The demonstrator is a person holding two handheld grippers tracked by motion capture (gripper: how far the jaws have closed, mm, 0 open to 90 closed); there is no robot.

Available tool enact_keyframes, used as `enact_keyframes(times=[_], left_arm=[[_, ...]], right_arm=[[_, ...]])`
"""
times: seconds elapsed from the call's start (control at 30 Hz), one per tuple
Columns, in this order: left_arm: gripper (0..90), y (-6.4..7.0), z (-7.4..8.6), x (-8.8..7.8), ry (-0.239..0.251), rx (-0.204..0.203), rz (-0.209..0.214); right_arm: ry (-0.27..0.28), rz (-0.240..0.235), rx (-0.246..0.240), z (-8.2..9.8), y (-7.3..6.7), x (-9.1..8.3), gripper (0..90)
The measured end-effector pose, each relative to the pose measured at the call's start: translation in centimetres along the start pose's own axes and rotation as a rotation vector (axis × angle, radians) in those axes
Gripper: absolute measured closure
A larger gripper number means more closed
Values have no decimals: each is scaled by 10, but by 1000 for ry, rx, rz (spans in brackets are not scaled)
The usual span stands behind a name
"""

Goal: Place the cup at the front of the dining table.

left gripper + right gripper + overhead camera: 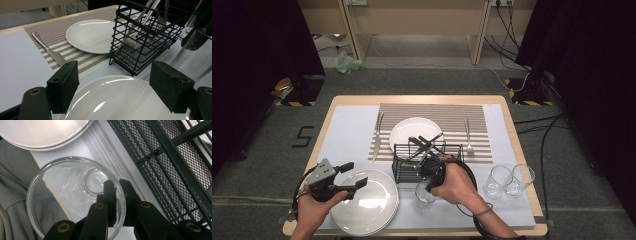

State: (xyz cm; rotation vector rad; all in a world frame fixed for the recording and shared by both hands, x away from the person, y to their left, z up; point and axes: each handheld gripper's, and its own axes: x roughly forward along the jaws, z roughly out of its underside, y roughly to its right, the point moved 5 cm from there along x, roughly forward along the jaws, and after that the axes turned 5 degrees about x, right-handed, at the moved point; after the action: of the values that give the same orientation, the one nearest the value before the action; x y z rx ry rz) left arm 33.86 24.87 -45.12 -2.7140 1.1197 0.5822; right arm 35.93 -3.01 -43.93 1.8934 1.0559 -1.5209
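Note:
My right gripper (430, 176) is shut on the rim of a clear drinking glass (424, 198), in front of the black wire cutlery basket (404, 159). In the right gripper view, one jaw of that gripper (117, 185) sits inside the glass (67, 195) and the other outside, pinching the wall. Open and holding nothing, my left gripper (354, 175) hovers at the left edge of a stack of white plates (368, 204). In the left gripper view, its jaws (112, 92) straddle the near plate (120, 102).
A small white plate (414, 131) lies on the striped placemat (432, 111), with a knife (376, 136) to its left and a fork (468, 136) to its right. The basket (147, 42) holds several utensils. Two more glasses (499, 181) (522, 177) stand at the front right.

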Motion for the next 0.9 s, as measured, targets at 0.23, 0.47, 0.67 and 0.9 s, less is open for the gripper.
enact_keyframes(times=[0.23,0.47,0.67,0.9], left_arm=[[232,0,0,0,0,0,-1],[232,3,0,1,-2,7,9],[232,5,-1,3,-6,10,14],[232,9,-2,7,-10,18,29]], right_arm=[[54,-41,25,-1,0,0,804],[93,-86,46,-1,-3,-5,716],[124,-104,70,3,0,-15,648],[167,-122,97,9,3,-29,607]])
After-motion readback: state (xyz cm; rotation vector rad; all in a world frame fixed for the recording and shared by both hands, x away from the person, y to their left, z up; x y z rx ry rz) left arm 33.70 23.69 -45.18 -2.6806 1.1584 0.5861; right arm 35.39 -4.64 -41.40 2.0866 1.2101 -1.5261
